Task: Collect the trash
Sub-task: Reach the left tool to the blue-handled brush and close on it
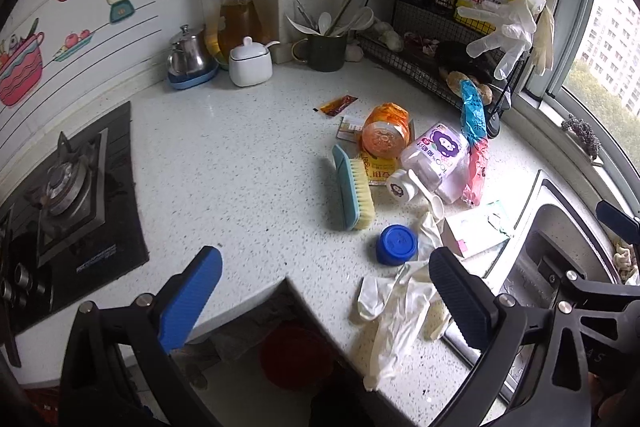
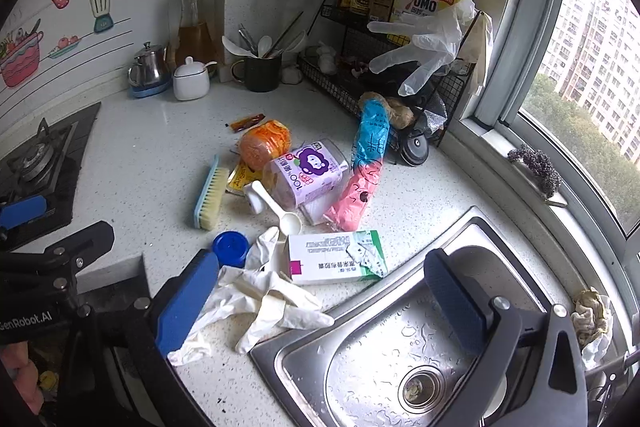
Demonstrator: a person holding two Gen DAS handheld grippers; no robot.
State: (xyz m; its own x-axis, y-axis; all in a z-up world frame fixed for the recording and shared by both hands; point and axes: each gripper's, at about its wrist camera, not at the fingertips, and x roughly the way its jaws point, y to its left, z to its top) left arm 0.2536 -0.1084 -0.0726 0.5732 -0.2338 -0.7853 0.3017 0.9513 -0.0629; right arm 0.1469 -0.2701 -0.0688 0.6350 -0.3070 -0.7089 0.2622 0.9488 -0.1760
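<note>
Trash lies on the speckled counter (image 1: 224,155): crumpled white gloves (image 1: 394,303) (image 2: 260,301), a blue lid (image 1: 397,243) (image 2: 230,248), a white and green box (image 2: 336,257) (image 1: 476,229), a purple-labelled plastic jar (image 1: 434,159) (image 2: 306,173), an orange jar (image 1: 386,133) (image 2: 264,143), a blue and pink wrapper (image 2: 366,167), a white scoop (image 2: 276,209) and a sauce packet (image 1: 336,105). My left gripper (image 1: 326,301) is open above the counter's front edge, the gloves by its right finger. My right gripper (image 2: 320,301) is open over the gloves and sink edge.
A scrub brush (image 1: 354,189) lies left of the trash. A gas hob (image 1: 64,195) is at the left, a steel sink (image 2: 400,355) at the right. A wire rack (image 1: 440,39) with bottles, a mug of utensils (image 1: 326,49), a sugar pot (image 1: 250,63) and a kettle stand at the back.
</note>
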